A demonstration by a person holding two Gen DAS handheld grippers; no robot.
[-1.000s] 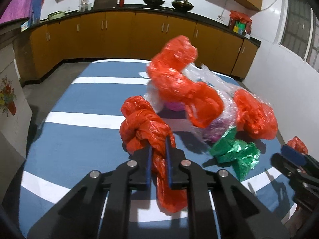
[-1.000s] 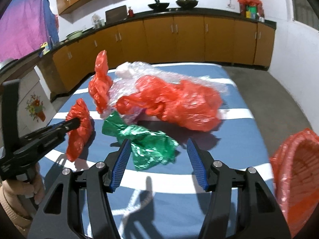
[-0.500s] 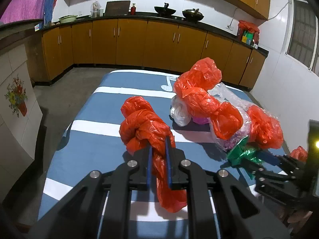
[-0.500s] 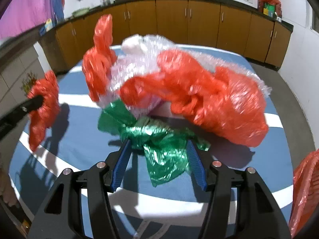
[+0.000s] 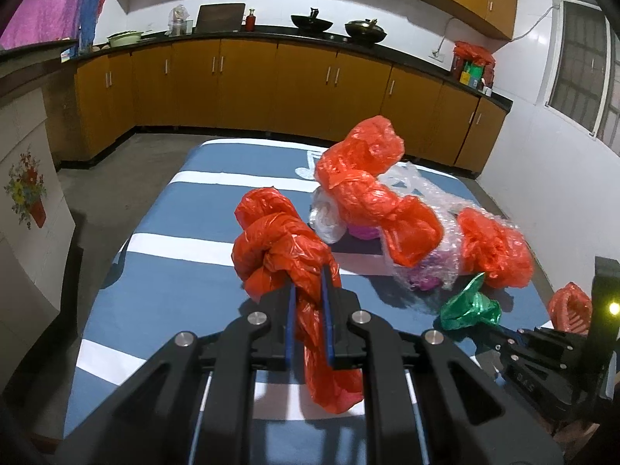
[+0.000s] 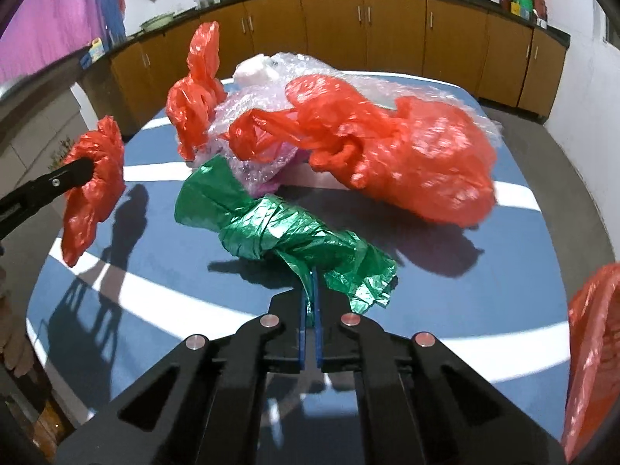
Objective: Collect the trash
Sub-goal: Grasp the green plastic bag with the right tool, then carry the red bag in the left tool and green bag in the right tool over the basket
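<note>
Step in hand: pick-up. My left hand-held gripper [image 5: 308, 310] pinches a knotted red plastic bag [image 5: 279, 244], frame centre. My right hand-held gripper [image 6: 310, 302] pinches the twisted green plastic bag [image 6: 286, 228], centre, over the blue-striped table [image 6: 445, 283]. Next, probably: carry both to the red bin [image 6: 593, 356], right edge.

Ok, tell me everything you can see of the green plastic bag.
The green plastic bag is thin, glossy, crinkled film, twisted into a loose roll that lies slanted on the blue striped cloth. Its far end flares open beside the bubble wrap; whether they touch is unclear. Its near end fans into a ragged flap. The right gripper is shut on a fold of that near end. In the left wrist view it shows as a small crumpled green bunch at the gripper's tip.
</note>
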